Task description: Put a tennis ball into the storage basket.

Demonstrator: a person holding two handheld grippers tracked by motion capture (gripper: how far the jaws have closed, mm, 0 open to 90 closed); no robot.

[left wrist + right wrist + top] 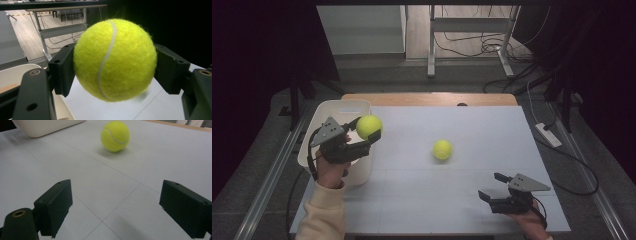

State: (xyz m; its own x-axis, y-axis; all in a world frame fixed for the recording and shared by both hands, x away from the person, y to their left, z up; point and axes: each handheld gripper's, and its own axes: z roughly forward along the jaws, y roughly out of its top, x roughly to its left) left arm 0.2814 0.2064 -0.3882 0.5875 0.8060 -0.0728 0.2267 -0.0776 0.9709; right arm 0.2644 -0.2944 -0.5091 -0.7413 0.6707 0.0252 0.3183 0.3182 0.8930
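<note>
My left gripper (365,128) is shut on a yellow tennis ball (368,126), held in the air over the right rim of a white bin (323,112). In the left gripper view the held tennis ball (115,60) sits squeezed between both black jaws, with the bin's rim (17,71) below left. A second tennis ball (442,149) rests on the white table mat (422,200) near its middle. My right gripper (493,186) hovers open low at the front right, empty. In the right gripper view the second tennis ball (115,136) lies ahead, well beyond the spread jaws.
The white bin (45,127) stands at the table's left side. A wooden table edge (427,98) runs along the back. Beyond it are a metal frame leg (431,40) and floor cables (492,45). Dark surroundings flank both sides.
</note>
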